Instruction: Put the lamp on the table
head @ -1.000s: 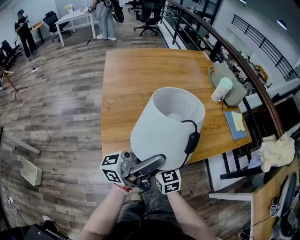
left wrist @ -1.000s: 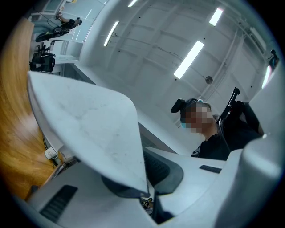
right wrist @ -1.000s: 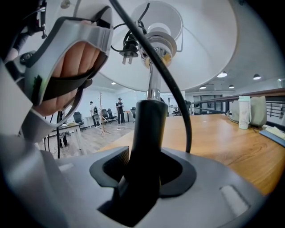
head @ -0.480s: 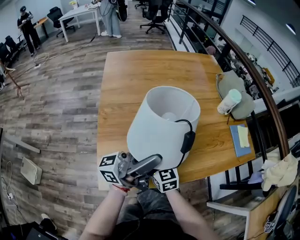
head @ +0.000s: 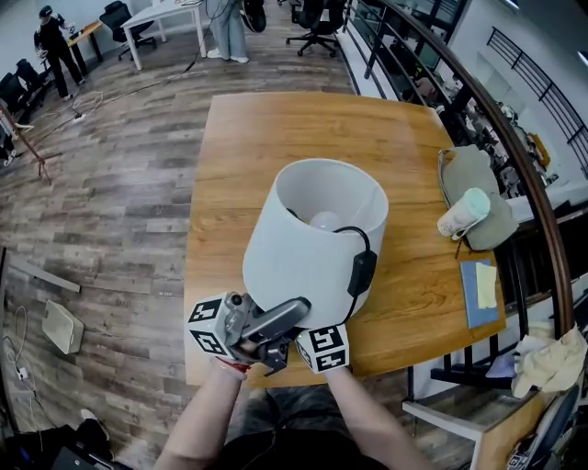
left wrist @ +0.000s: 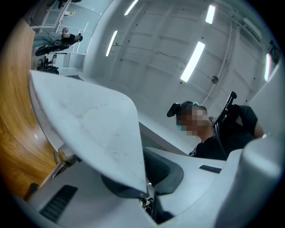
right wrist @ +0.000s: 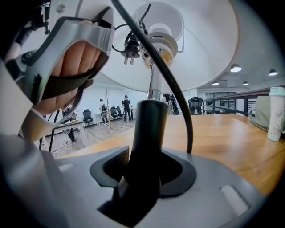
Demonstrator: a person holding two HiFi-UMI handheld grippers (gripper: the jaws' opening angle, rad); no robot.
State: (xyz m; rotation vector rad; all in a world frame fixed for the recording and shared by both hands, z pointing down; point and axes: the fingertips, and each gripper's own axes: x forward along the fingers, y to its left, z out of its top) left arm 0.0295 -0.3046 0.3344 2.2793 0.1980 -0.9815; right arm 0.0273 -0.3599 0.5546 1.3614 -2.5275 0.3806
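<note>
A lamp with a white drum shade is held tilted above the near edge of the wooden table. Its black cord with an inline switch hangs over the shade's side. My right gripper is shut on the black lamp stem below the bulb socket; the plug dangles inside the shade. In the head view both grippers sit under the shade, left gripper and right gripper. My left gripper is shut on a flat white part of the lamp.
A grey bag and a pale cup lie at the table's right edge, with a blue notebook nearer. A dark railing runs along the right. People and a white desk are far back.
The lamp has moved forward with both grippers, from short of the table's near edge to above it, and the shade stands a little more upright. Both grips are unchanged.
</note>
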